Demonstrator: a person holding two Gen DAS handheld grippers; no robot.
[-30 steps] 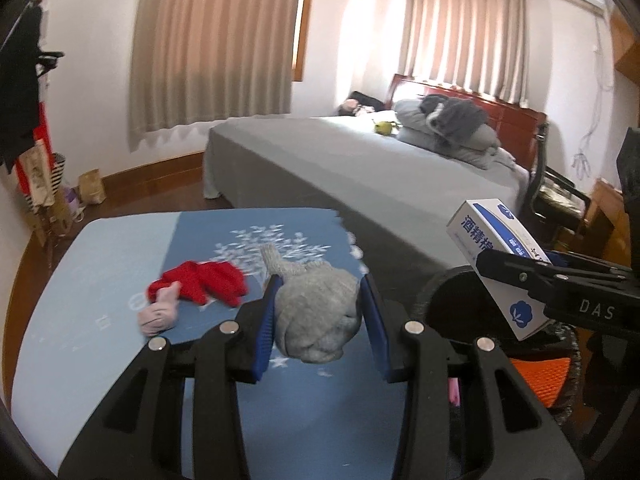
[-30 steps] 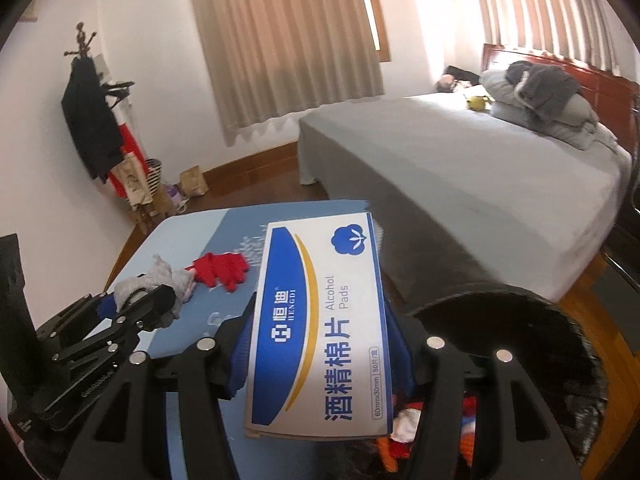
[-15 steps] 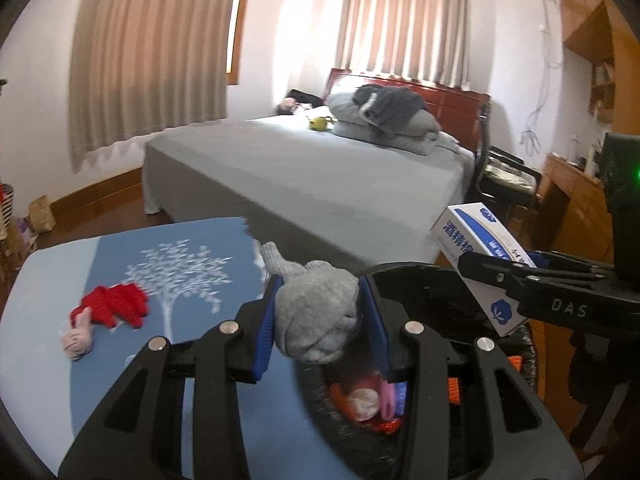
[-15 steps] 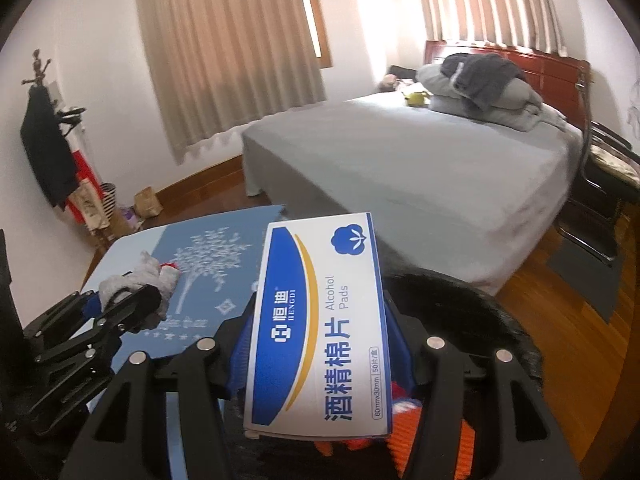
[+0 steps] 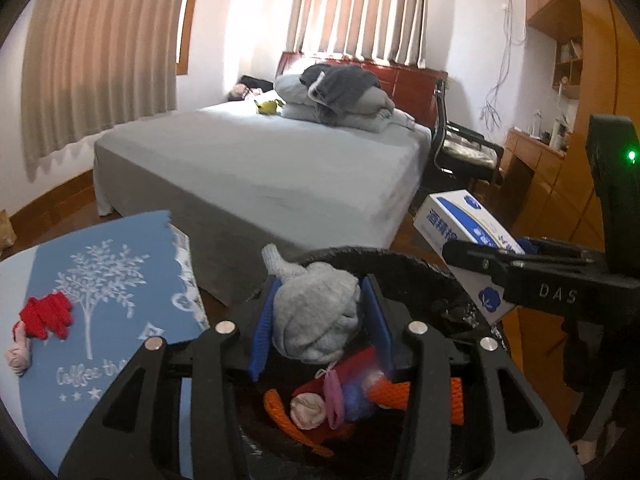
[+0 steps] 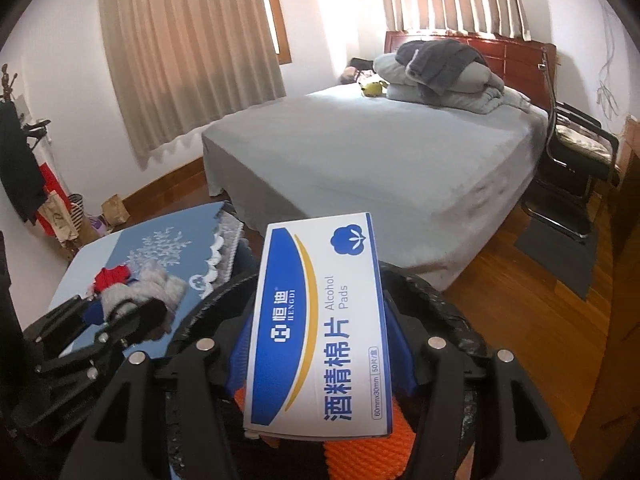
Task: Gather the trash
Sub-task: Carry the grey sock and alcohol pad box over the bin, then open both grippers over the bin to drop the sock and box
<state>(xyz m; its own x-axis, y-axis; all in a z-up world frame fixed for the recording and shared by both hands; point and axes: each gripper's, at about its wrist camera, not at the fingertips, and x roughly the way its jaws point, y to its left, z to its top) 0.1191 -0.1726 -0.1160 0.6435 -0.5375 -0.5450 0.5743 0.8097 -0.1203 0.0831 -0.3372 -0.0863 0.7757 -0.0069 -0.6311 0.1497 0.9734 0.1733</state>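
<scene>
Currently the left tongs (image 5: 318,320), at the lower centre of the left wrist view, are closed on a grey sock (image 5: 314,316); the blue pads press against both sides of the bundle, and a loose end of the sock sticks up toward the upper left. The sock is held directly above the open mouth of the black trash bin (image 5: 440,276), whose rim curves behind and to the right of the fingers. Inside the bin, low in the frame, lie an orange mesh item (image 5: 394,392), a pink item and some red fabric. The right tongs (image 6: 320,344), at the lower centre of the right wrist view, are clamped on a white and blue box of alcohol pads (image 6: 316,332), gripped on its two long sides with the printed face up. The box is also positioned over the bin, with orange mesh visible beneath its near edge. In the left wrist view the same box appears at the right of the frame, beside the far right rim of the bin. At the left of that frame, a red glove (image 5: 48,316) and a small pink item (image 5: 18,354) lie on the blue cloth covering the desk (image 5: 100,300). A grey bed (image 5: 280,160) fills the middle of both views.
</scene>
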